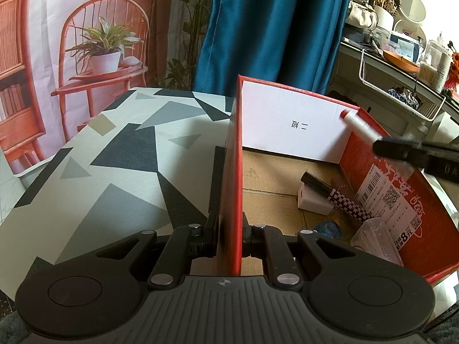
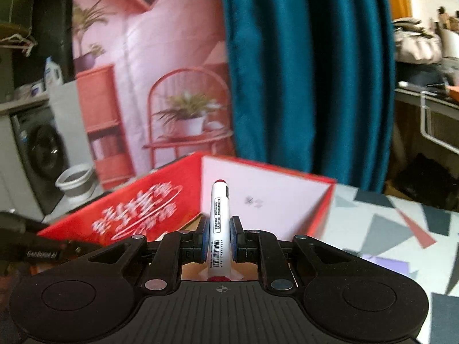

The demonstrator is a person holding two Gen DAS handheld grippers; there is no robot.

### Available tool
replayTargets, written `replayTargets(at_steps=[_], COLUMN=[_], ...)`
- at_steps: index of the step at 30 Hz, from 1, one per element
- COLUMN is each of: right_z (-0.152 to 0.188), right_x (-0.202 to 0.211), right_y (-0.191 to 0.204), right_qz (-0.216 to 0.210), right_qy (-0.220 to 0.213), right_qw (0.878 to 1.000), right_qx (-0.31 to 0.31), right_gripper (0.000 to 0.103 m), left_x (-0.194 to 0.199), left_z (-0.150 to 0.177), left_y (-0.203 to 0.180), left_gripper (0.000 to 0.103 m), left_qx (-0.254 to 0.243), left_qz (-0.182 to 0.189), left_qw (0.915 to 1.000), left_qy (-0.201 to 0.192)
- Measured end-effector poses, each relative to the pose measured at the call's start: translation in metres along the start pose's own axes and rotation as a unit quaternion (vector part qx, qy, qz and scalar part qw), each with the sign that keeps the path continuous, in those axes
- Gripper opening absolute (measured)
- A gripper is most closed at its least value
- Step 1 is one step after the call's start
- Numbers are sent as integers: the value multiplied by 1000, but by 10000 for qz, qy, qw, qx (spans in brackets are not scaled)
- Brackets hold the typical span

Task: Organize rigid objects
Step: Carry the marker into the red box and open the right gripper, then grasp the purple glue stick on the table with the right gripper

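Note:
A red cardboard box (image 1: 381, 177) with a white inner end wall stands open on the patterned table (image 1: 114, 157). My left gripper (image 1: 229, 238) is shut on the box's left wall. My right gripper (image 2: 219, 240) is shut on a white marker with a red tip (image 2: 218, 223), held above the box (image 2: 143, 203); the marker also shows in the left wrist view (image 1: 360, 124) over the box's right wall. Inside the box lie a black pen with a checkered barrel (image 1: 332, 192), a white block (image 1: 312, 200), a blue band (image 1: 328, 228) and a clear plastic piece (image 1: 375, 238).
A teal curtain (image 1: 272, 28) and a printed backdrop (image 1: 86, 43) hang behind the table. A cluttered shelf with a wire basket (image 1: 401, 86) stands at the right. A washing machine (image 2: 40, 149) and a grey basin (image 2: 76, 183) are at the left in the right wrist view.

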State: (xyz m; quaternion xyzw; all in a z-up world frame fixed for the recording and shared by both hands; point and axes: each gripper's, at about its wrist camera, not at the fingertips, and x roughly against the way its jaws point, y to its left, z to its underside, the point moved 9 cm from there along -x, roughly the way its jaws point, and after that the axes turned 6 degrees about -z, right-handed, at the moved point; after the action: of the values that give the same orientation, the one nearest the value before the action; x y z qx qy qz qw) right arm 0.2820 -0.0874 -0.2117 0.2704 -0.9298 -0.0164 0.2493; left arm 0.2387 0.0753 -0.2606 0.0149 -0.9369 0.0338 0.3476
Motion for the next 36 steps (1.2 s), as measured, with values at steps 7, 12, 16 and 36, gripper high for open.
replayTargets(at_steps=[7, 12, 16, 36], right_z=[15, 19, 18, 4], right_x=[-5, -3, -2, 48], right_y=[19, 19, 18, -117], right_qz=[-275, -356, -375, 1135], right_qy=[318, 351, 319, -673], right_qw=[9991, 9988, 9988, 9876], right_qx=[72, -1, -21, -855], right_gripper=[14, 15, 18, 103], left_x=[0, 0, 0, -1], left_z=[0, 0, 0, 0], left_y=[0, 0, 0, -1], left_gripper=[15, 15, 15, 15], left_qx=[-2, 1, -4, -1], left_qz=[-3, -2, -3, -1], left_qw=[10000, 10000, 10000, 10000], left_qy=[-2, 0, 3, 9])
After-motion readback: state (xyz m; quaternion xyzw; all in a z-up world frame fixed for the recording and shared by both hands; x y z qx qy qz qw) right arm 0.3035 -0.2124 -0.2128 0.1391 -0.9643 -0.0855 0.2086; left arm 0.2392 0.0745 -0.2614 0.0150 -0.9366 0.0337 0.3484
